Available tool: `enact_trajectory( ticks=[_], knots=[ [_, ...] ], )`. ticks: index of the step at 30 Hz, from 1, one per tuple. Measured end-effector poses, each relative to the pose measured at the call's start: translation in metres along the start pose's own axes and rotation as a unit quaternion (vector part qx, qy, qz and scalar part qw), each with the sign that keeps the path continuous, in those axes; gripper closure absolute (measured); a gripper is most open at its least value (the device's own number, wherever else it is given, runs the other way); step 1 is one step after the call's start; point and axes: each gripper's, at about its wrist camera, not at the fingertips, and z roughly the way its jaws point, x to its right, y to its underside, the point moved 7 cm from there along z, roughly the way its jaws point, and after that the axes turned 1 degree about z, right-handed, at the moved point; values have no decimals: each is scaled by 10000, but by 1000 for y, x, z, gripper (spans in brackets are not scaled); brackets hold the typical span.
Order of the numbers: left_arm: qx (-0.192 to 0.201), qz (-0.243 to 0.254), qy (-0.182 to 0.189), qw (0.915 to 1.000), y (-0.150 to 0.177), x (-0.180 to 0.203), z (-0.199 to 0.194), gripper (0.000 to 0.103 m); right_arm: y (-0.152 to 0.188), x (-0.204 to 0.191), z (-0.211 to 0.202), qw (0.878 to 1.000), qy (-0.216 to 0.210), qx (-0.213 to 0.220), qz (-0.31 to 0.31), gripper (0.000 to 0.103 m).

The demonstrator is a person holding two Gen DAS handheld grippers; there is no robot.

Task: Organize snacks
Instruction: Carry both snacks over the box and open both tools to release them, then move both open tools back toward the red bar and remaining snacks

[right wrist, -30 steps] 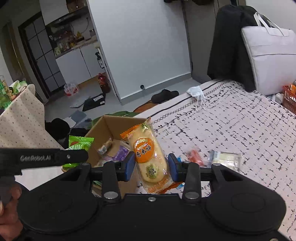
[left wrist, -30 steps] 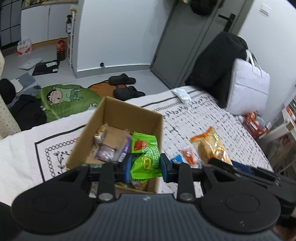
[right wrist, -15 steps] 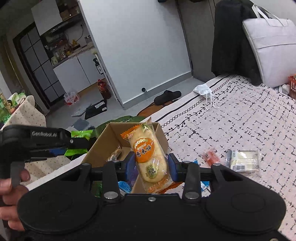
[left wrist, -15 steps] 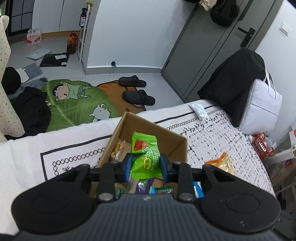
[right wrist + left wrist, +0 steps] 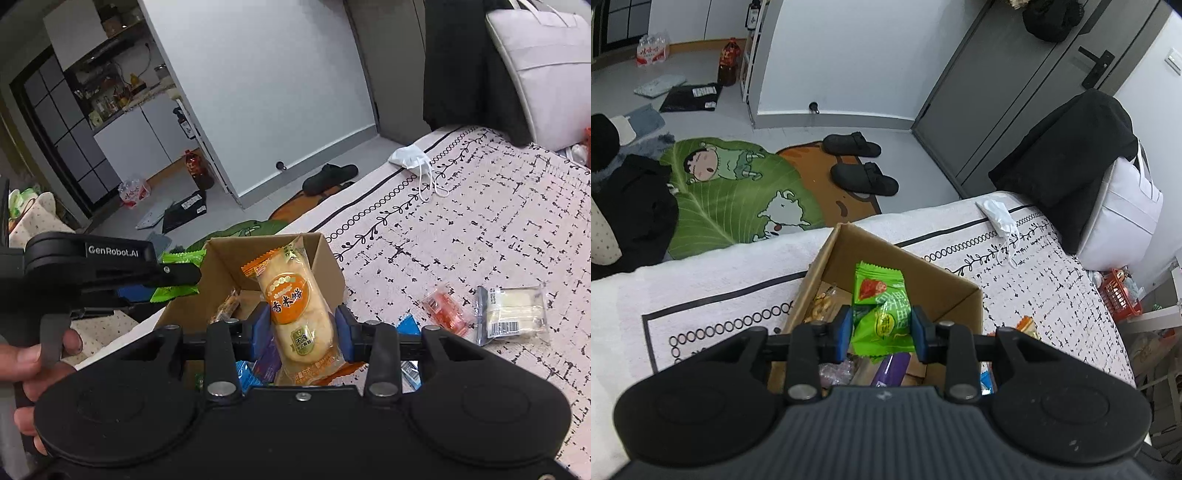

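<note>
Left wrist: my left claw (image 5: 882, 328) pinches a green packet (image 5: 882, 314) above the open box (image 5: 945, 291) on the bed (image 5: 701, 295).

Right wrist: my right claw (image 5: 302, 328) pinches a rice cracker pack (image 5: 299, 310) over the box (image 5: 328, 266); the left claw (image 5: 173, 275) hangs beside it.

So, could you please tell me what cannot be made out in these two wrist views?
- Left wrist view: the near half of the brown cardboard box floor is hidden by the left gripper and its green snack packet.
- Right wrist view: the box floor is largely covered by the right gripper and its orange rice-cracker packet.
- Right wrist view: print on the clear packet of pale bars is too small.
</note>
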Motion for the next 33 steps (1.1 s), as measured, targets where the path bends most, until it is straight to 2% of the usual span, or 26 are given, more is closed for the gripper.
enact_trajectory(
  ticks=[5, 11, 12, 15, 24, 26, 29, 33],
  knots=[
    [-104, -133, 114, 9998, -4, -3, 6, 57, -6, -2, 14, 9999, 10, -29, 97, 65],
    [-194, -123, 46, 9997, -8, -9, 7, 56, -9, -12, 28, 9998, -15, 5, 212, 65],
    [-209, -124, 26, 9997, -7, -10, 6, 56, -10, -12, 29, 9997, -28, 27, 238, 63],
    [-272, -135, 2, 9995, -5, -12, 6, 55, -6, -16, 32, 9999, 40, -36, 112, 44],
    [-327, -25, -179, 9993, 6, -13, -8, 44, -6, -8, 13, 9997, 204, -162, -16, 44],
    [-288, 37, -218, 9993, 8, -11, -13, 32, -6, -6, 6, 9996, 207, -161, -45, 44],
    [-245, 88, -217, 9994, 11, -7, -20, 20, -8, -3, -8, 9996, 259, -96, -75, 41],
    [-173, 155, -203, 9995, 16, 0, -30, 6, -13, 4, -26, 9995, 310, 55, -87, 29]
  ],
)
